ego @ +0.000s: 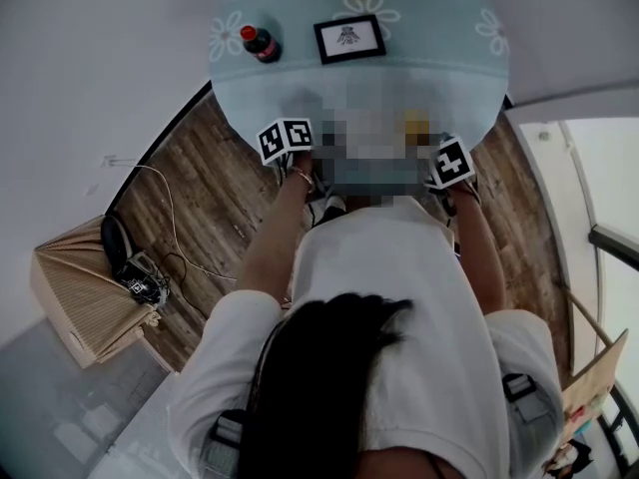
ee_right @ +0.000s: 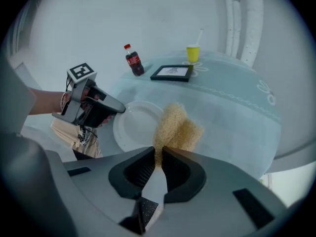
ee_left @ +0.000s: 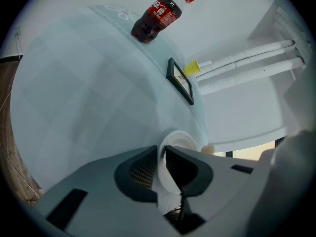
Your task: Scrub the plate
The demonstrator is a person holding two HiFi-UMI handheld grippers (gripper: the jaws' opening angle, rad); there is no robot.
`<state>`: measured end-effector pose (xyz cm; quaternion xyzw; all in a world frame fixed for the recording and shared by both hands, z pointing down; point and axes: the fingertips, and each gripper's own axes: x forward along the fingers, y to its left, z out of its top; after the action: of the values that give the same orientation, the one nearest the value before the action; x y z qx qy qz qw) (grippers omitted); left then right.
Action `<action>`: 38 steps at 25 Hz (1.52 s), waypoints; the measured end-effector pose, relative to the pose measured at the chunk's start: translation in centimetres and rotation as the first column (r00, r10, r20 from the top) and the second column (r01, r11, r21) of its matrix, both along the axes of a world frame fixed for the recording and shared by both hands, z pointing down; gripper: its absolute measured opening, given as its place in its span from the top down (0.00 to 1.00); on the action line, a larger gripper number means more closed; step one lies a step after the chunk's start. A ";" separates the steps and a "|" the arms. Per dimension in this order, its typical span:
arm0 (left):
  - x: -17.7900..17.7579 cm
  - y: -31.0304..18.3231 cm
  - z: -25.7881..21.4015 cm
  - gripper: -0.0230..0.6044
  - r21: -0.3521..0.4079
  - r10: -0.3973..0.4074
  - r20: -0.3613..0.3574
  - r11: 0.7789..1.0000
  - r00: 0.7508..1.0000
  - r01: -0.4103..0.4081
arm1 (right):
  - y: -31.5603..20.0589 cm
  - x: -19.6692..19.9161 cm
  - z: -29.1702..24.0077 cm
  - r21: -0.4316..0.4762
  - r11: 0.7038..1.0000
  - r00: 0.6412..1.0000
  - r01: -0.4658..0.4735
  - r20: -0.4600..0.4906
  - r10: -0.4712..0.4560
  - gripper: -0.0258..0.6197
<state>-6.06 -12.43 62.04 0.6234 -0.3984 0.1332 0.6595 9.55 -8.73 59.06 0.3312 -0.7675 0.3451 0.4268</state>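
In sight are one counter, one white plate, one yellow sponge, one cola bottle, one framed picture, one yellow cup and two tools, the left tool and the right tool.

Soft even daylight; fisheye edges darkened, warped.

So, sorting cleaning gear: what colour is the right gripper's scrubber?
Golden tan; the scrubber shows best in the right gripper view.

Bare desk cloth is left free between the near-edge plate and the far edge, where passage is blocked by cola bottle, picture frame and yellow cup, gaps seen between them.
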 end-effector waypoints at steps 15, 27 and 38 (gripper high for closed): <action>0.0 0.3 -1.2 0.83 0.066 0.015 0.071 0.998 0.997 -0.020 | -2.0 1.8 -1.3 0.112 0.992 0.995 -0.057 0.085 0.048 0.87; -1.1 -2.0 -6.5 0.77 0.340 -0.018 0.226 0.938 0.974 -0.062 | -2.7 2.8 -2.3 0.161 0.984 0.994 -0.082 0.080 0.069 0.87; 1.6 -1.5 -10.2 0.83 0.480 0.027 0.255 0.864 0.967 -0.151 | -4.9 6.2 -3.0 0.220 0.967 0.991 -0.130 0.011 0.131 0.87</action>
<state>-4.49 -13.96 51.86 0.7685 -0.4666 0.1314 0.4177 15.74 -13.60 56.01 0.4267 -0.7769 0.2848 0.3652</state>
